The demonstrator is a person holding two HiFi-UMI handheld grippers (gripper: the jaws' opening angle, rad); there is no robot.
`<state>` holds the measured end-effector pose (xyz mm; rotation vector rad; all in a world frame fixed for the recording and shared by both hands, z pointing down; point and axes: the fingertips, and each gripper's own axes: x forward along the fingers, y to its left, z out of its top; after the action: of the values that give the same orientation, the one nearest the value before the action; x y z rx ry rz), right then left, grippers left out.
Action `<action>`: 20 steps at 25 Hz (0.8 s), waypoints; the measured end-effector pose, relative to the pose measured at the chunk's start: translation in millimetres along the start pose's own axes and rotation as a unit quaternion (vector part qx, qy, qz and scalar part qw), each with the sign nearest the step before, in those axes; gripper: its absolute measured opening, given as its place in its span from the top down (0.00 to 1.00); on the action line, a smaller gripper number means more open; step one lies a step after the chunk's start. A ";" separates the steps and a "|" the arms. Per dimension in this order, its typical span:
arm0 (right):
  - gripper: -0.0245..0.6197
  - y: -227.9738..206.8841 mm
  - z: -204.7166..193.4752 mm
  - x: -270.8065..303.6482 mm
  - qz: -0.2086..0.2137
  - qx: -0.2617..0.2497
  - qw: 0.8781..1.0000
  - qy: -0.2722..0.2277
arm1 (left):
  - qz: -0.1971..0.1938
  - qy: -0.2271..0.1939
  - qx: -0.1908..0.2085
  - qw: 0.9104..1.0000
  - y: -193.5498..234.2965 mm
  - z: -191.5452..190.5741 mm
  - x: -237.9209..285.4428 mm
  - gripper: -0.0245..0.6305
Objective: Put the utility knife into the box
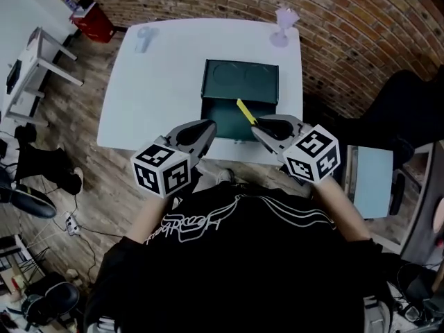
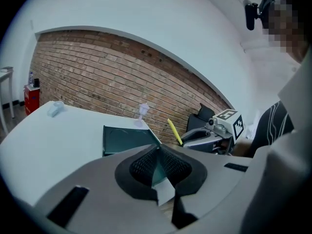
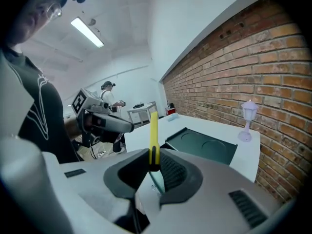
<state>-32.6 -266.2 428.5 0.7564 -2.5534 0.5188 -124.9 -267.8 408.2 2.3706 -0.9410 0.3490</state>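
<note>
A dark green box (image 1: 239, 82) lies open on the white table (image 1: 159, 82), its lid folded back toward the brick wall. The yellow utility knife (image 1: 246, 112) sticks up out of my right gripper (image 1: 258, 127), which is shut on its lower end above the box's near edge. In the right gripper view the knife (image 3: 153, 135) stands upright between the pads, with the box (image 3: 204, 147) behind it. My left gripper (image 1: 209, 126) hovers at the box's near left corner, shut with nothing in it. In the left gripper view its tips (image 2: 157, 150) meet in front of the box (image 2: 124, 138).
A small lavender lamp (image 1: 282, 26) stands at the table's far right corner. A pale blue object (image 1: 144, 39) lies at the far left. A black chair (image 1: 409, 109) and a grey-blue side surface (image 1: 371, 179) stand to the right. A red container (image 1: 91, 19) sits on the floor.
</note>
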 end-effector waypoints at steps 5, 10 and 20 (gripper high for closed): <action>0.85 -13.0 -16.2 31.3 -0.014 -0.009 0.999 0.049 | -0.006 0.018 -0.001 1.000 30.6 -2.2 7.3 0.90; 0.85 -24.5 -35.6 59.6 -0.043 -0.043 0.993 0.105 | -0.016 0.033 0.008 0.999 49.7 -7.2 7.1 0.90; 0.85 -37.7 -82.3 105.6 -0.045 -0.079 0.966 0.241 | 0.005 0.026 -0.021 0.999 95.3 -4.9 -1.2 0.90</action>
<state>-67.3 -302.4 558.2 0.5985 -2.0704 0.4040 -192.0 -321.2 450.1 2.3087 -0.9284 0.3883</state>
